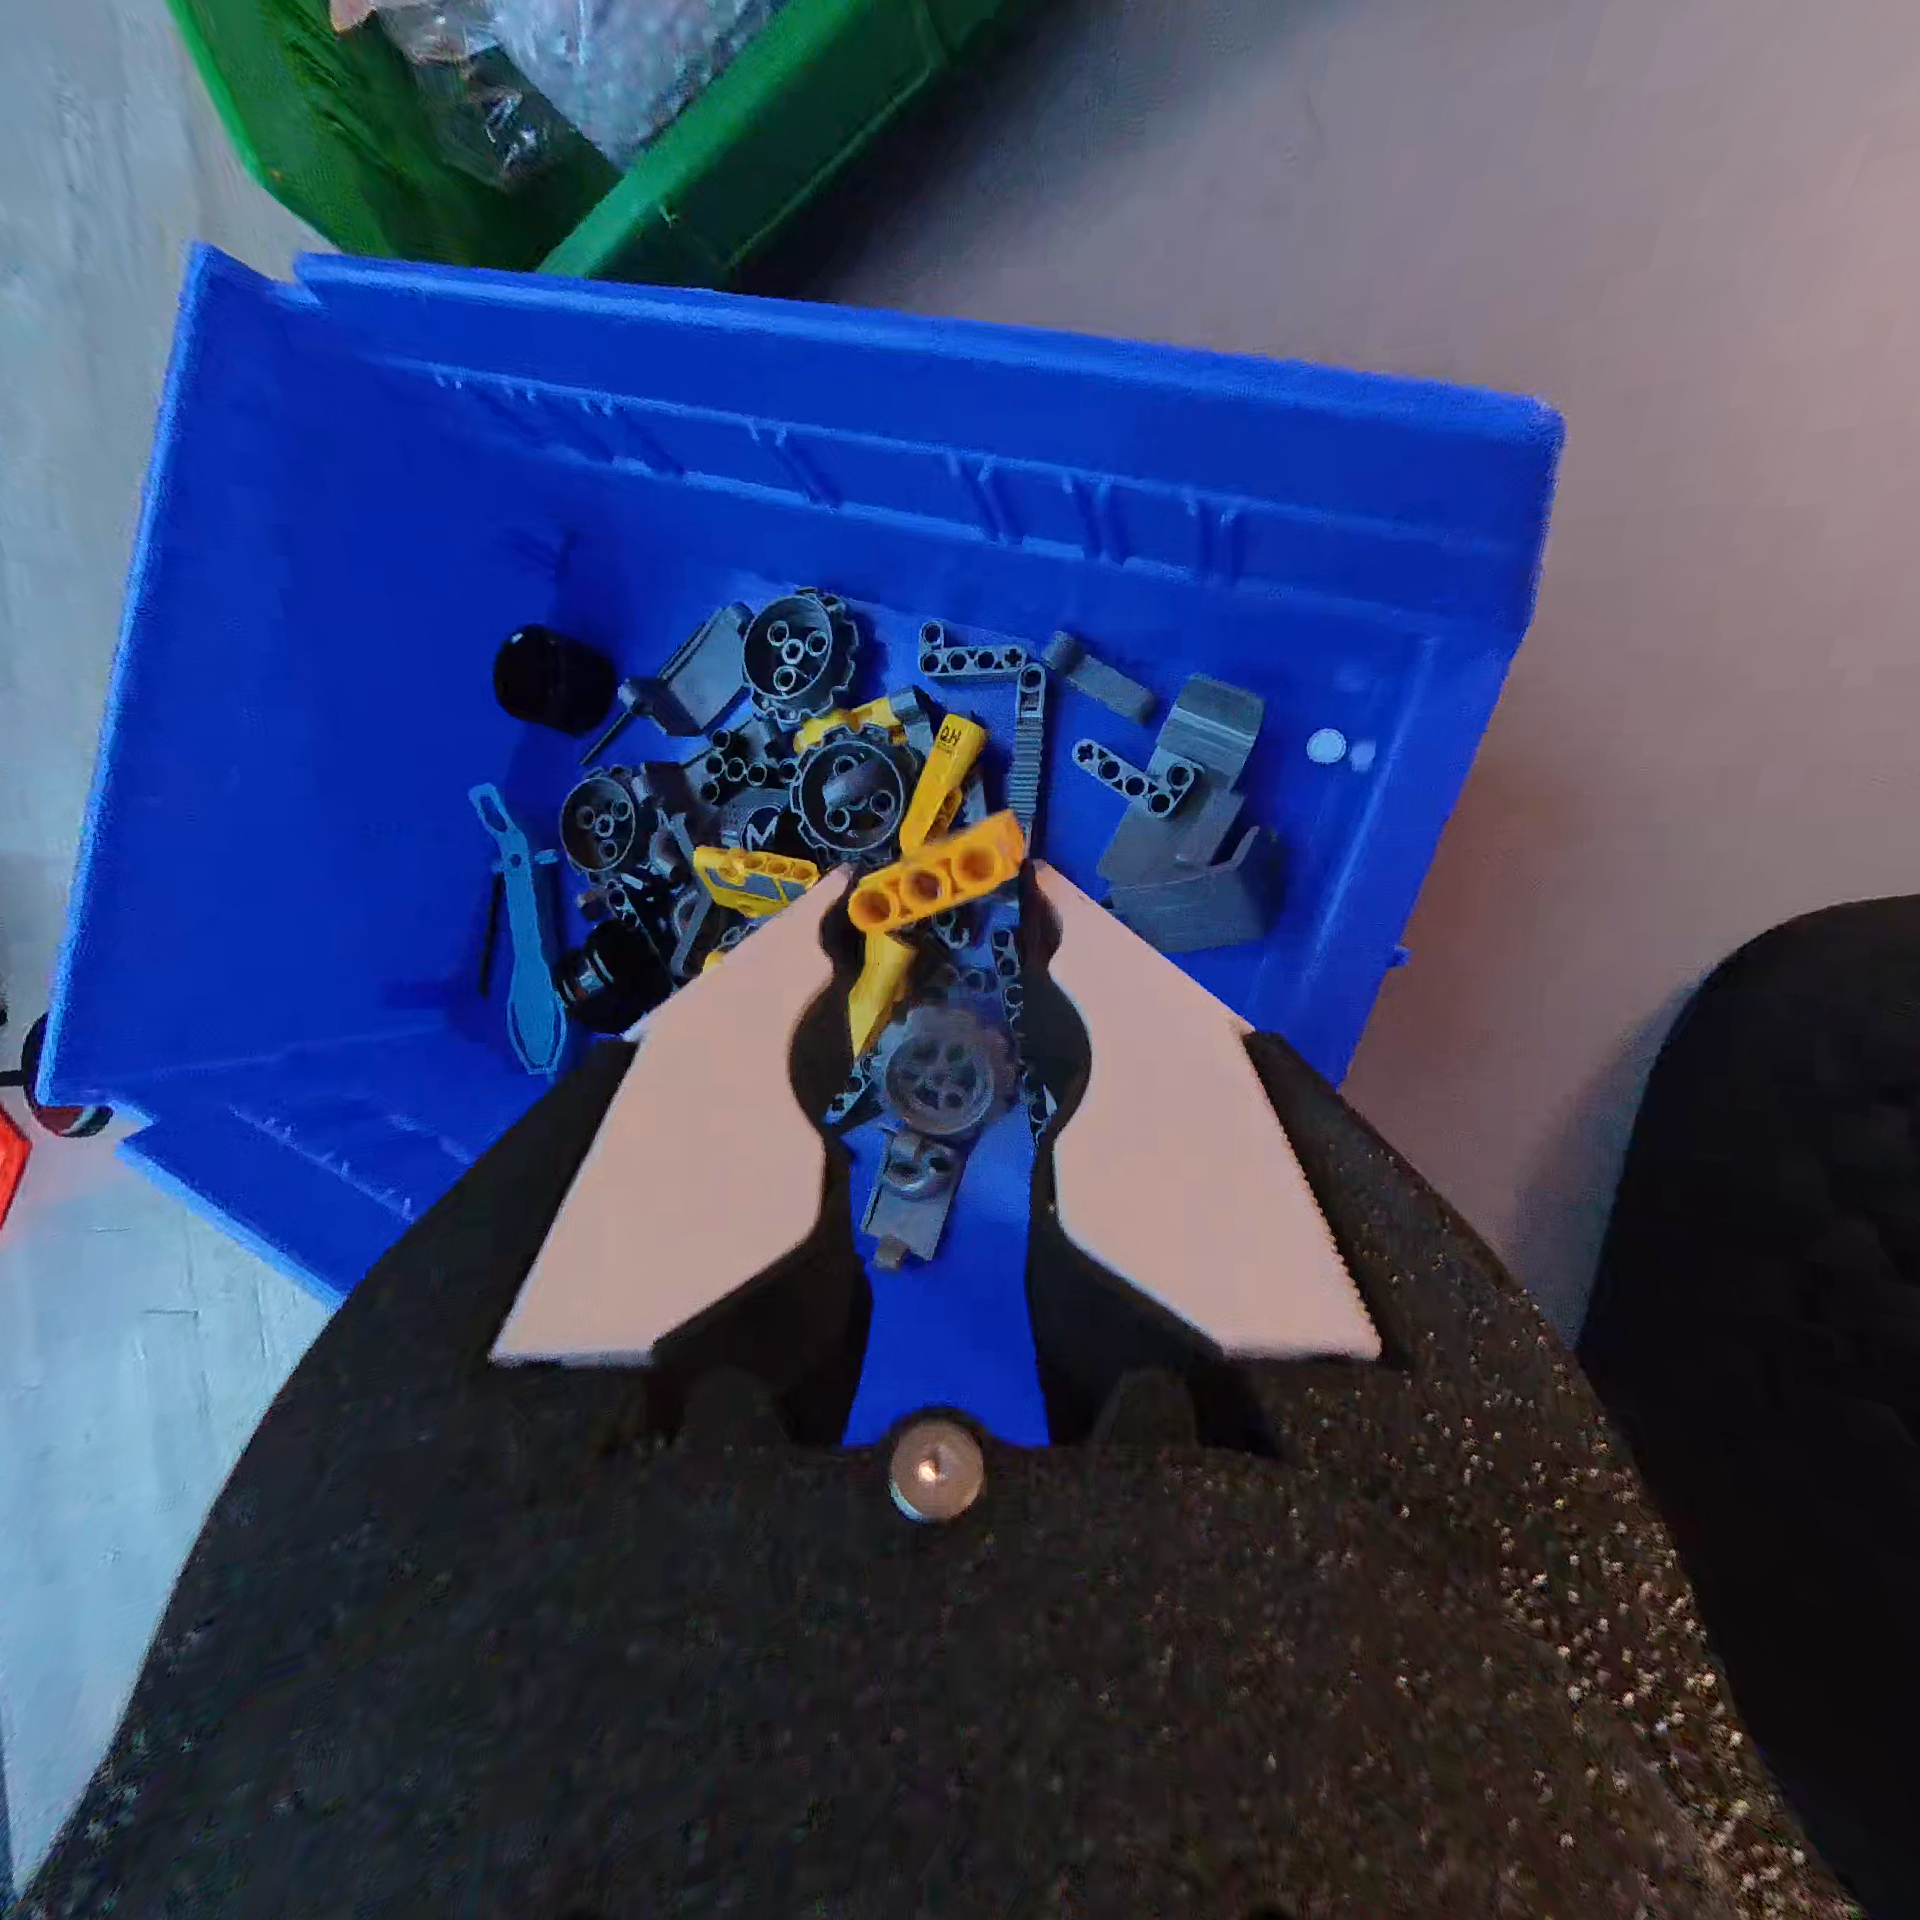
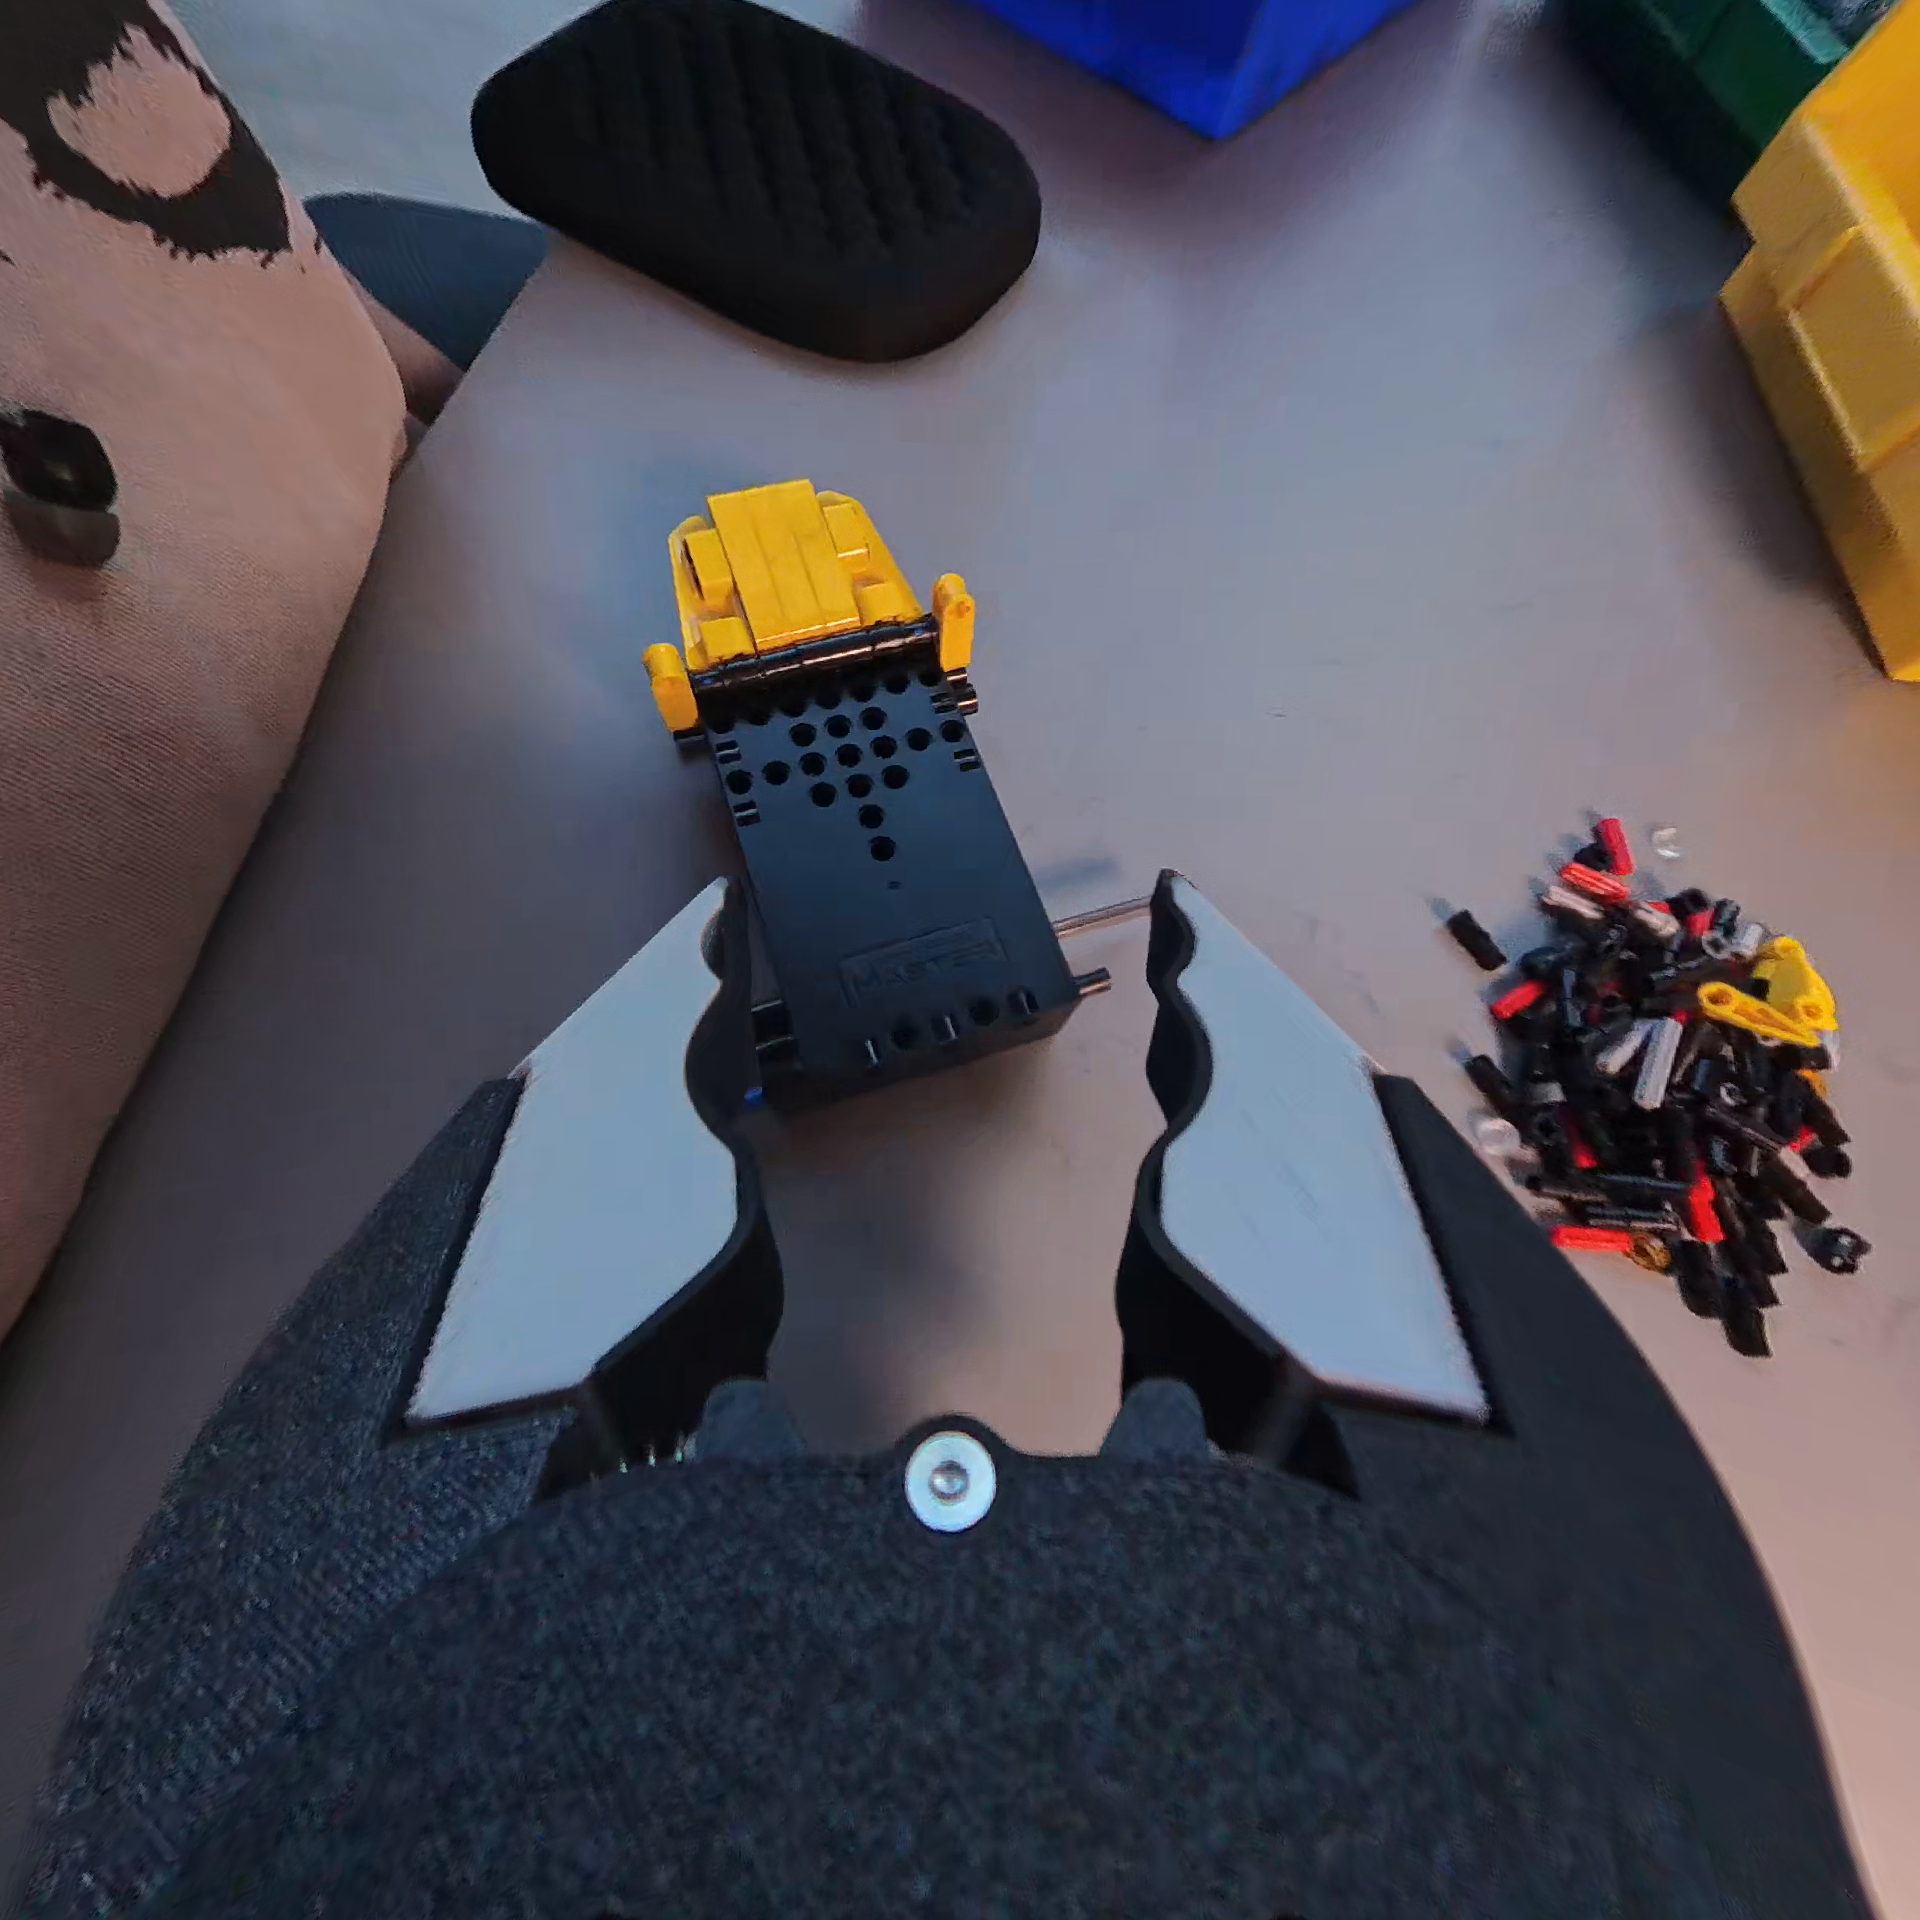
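In the left wrist view, my left gripper (image 1: 940, 883) is over a blue bin (image 1: 343, 665) and is shut on a short yellow beam with three holes (image 1: 935, 881), held crosswise between the fingertips. Below it lies a heap of grey, black and yellow building parts (image 1: 790, 790), with toothed wheels and beams. In the right wrist view, my right gripper (image 2: 945, 883) is open. Its fingers straddle the near end of a black and yellow toy vehicle body (image 2: 883, 862) lying on the table. The left finger (image 2: 717, 997) is close against the body's side; the right finger stands apart from it.
A green bin (image 1: 665, 156) stands behind the blue one. In the right wrist view, a pile of small black, red and grey pins (image 2: 1662, 1081) lies at the right, a yellow bin (image 2: 1839, 343) at the far right, a black oval pad (image 2: 758, 177) at the back, and a patterned cushion (image 2: 156, 582) at the left. Left tips to right tips: about 45 cm.
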